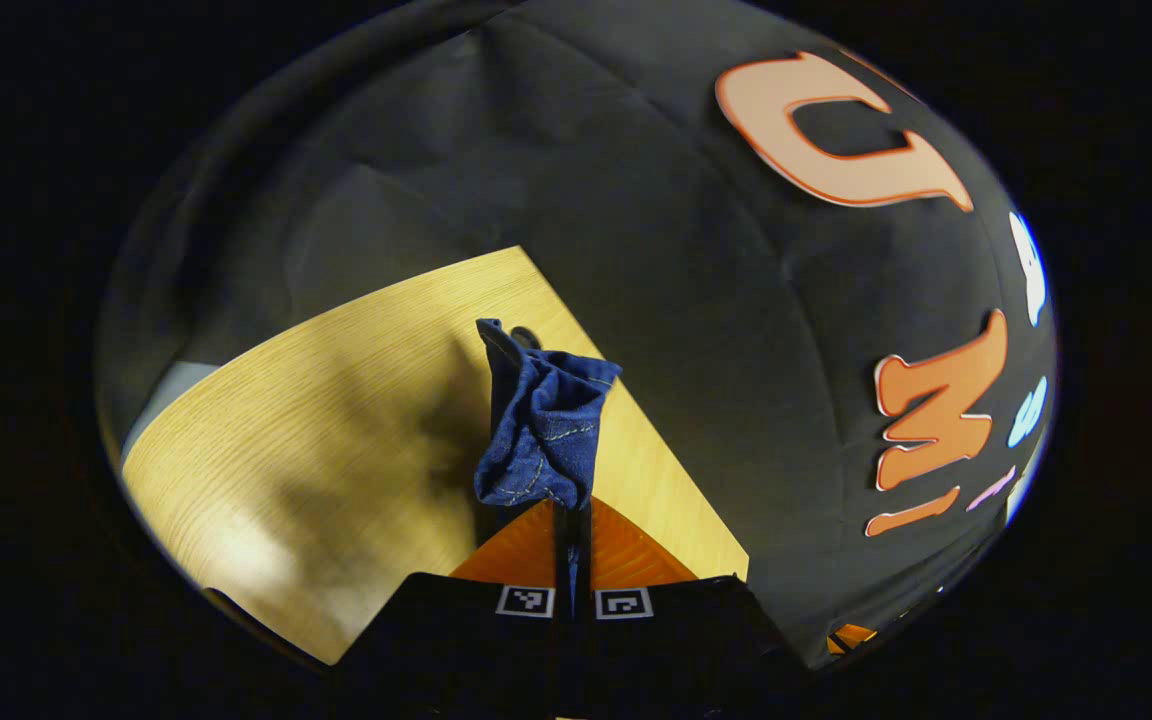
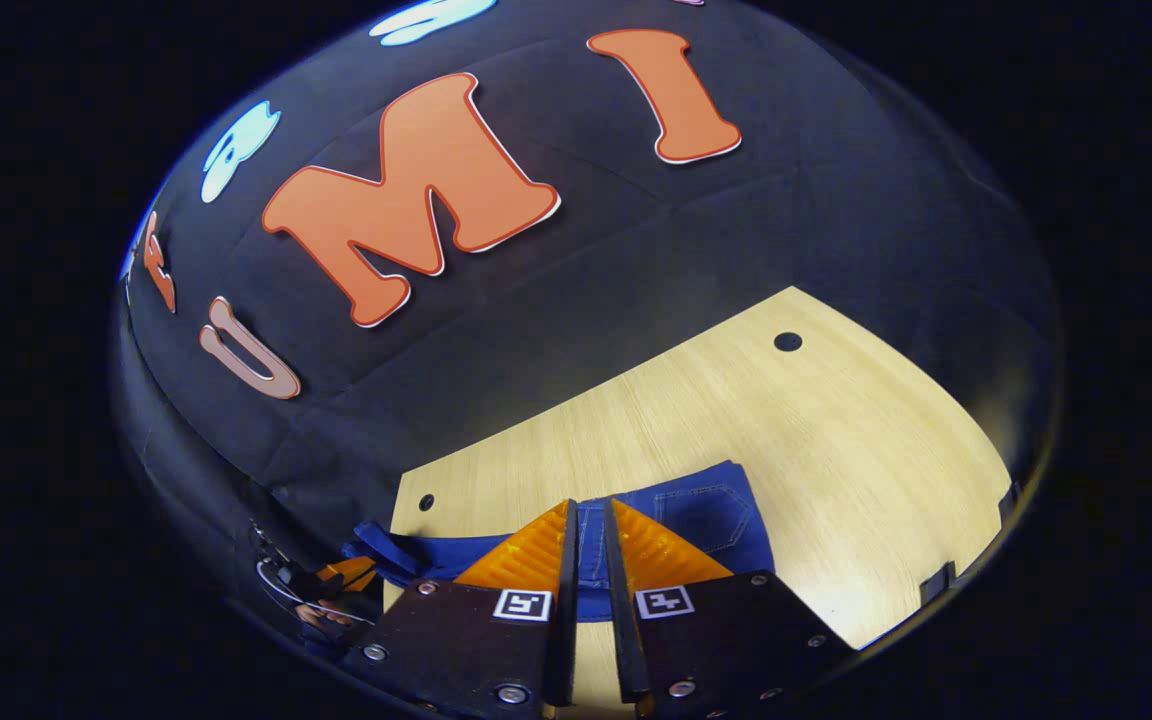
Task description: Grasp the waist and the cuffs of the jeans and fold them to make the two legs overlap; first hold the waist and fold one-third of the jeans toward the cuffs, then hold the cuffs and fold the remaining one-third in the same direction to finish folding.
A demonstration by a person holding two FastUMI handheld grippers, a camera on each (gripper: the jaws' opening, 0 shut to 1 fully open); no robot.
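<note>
While the left gripper (image 1: 573, 520) is raised above the pale wood-grain table (image 1: 336, 440), its two fingers are pressed together on a bunched fold of the dark blue denim jeans (image 1: 544, 425). In the left gripper view that gathered cloth stands straight up from the fingertips toward 12 o'clock, a narrow crumpled column with a stitched hem edge showing near its lower part, and it throws a soft shadow on the wood toward 9 o'clock. The table edge runs diagonally at 3 o'clock of the cloth, with the black booth wall (image 1: 656, 250) beyond it.

In the right gripper view the right gripper (image 2: 586, 540) sits low over the same table (image 2: 836, 440), its fingers close together with a strip of the jeans (image 2: 706, 515) running up between them; whether both pads truly press the cloth I cannot tell. Here the jeans lie flat on the wood with their long axis running across the view from 9 o'clock to 3 o'clock, a back pocket showing at about 2 o'clock of the fingertips. At 9 o'clock the denim rises toward the other gripper (image 2: 346, 575), held by a hand at the table's edge. Small dark holes (image 2: 788, 341) mark the tabletop at 1 o'clock and 10 o'clock.
</note>
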